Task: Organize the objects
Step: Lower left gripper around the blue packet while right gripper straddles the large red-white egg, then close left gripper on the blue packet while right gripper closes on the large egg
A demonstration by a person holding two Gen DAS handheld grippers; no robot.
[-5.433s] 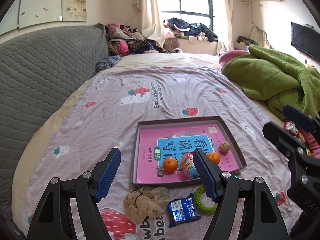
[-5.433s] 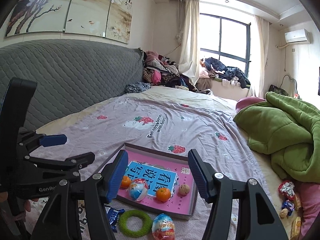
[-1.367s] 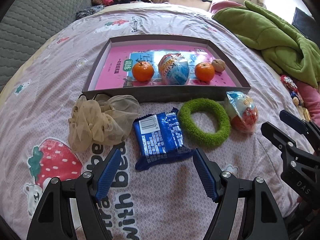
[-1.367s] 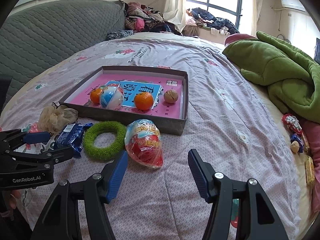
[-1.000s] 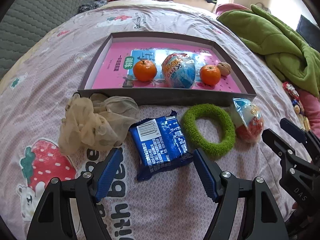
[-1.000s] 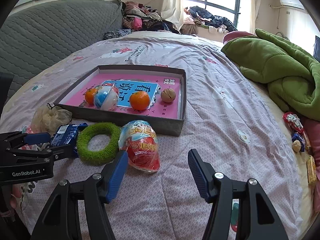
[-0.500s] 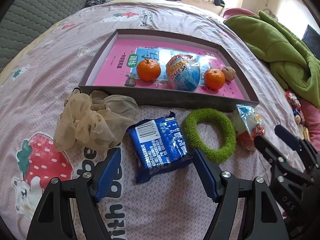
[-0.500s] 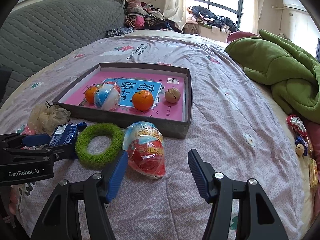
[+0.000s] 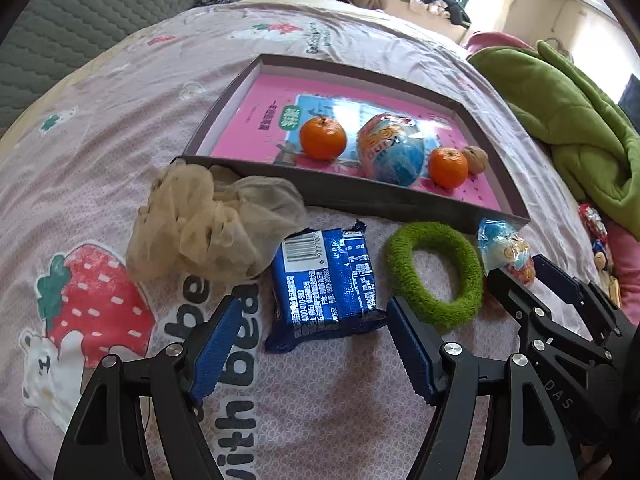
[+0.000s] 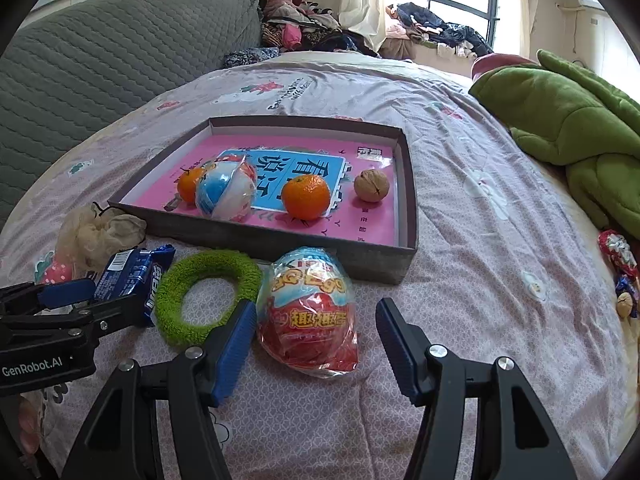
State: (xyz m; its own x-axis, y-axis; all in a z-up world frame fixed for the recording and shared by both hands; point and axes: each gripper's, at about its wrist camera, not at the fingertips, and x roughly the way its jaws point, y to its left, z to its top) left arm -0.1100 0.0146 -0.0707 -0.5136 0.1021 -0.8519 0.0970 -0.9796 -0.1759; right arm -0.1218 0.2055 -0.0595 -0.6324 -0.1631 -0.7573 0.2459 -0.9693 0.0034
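Through your left wrist camera, your left gripper (image 9: pixel 310 344) hangs with its jaws spread wide and holding nothing — the blue foil snack packet (image 9: pixel 326 286) lies flat on the pink patterned bedsheet (image 9: pixel 120 100) just ahead, between the two blue pads. A beige gauzy scrunchie (image 9: pixel 212 220) touches the packet's left edge; a fuzzy green ring (image 9: pixel 436 276) lies just to its right. Beyond them sits the shallow grey box (image 9: pixel 360 200), holding two small oranges, a blue wrapped egg and what looks like a walnut.

Through your right wrist camera, your right gripper (image 10: pixel 316 344) is also wide open and empty — the red-and-blue wrapped toy egg (image 10: pixel 308 312) rests on the sheet between its pads, near the box's front wall, with the left pad close beside the wrapper.
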